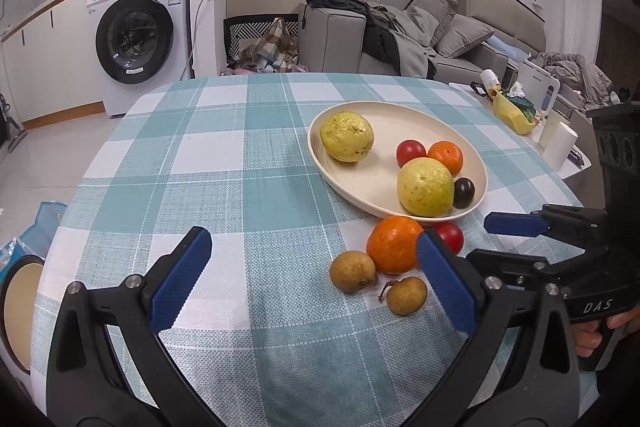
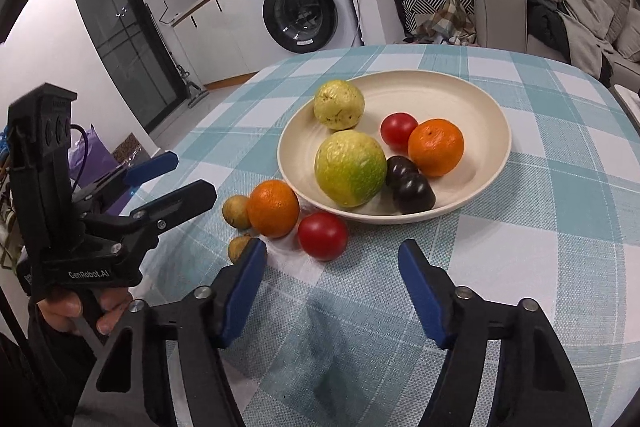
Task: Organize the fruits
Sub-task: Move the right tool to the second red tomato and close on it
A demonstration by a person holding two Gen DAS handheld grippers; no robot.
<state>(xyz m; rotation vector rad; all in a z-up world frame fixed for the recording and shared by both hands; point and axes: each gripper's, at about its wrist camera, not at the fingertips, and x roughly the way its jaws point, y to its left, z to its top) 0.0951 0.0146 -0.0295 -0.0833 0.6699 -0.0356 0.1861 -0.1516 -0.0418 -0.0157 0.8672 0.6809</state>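
Right-wrist view, read from left to right, shows the left hand-held gripper (image 2: 172, 175) hanging above the surface (image 2: 540, 207) with its jaws apart and nothing between them; just beside it lie two small brown fruits (image 2: 236, 213), then a loose orange (image 2: 273, 208) touching one of them, then a loose red tomato (image 2: 322, 235) close to the rim of the cream plate (image 2: 472, 95); the right hand-held gripper (image 2: 332, 261) sits low in front of that tomato, jaws partly spread and empty, so nothing is held yet. The likeliest trouble, as I judge it, is a nudge; the loose fruits are round and crowded, so a pad arriving off-centre could send the tomato rolling or push the orange into the brown fruits; a soft tomato might also bruise or split under a hard squeeze. On the plate, two yellow-green guavas (image 2: 349, 169), dark plums (image 2: 412, 187), another tomato (image 2: 398, 131) and a second orange (image 2: 436, 147) already crowd the near side; a fruit dropped there could knock others about, or bounce off the rim; the far side is bare and looks safer.
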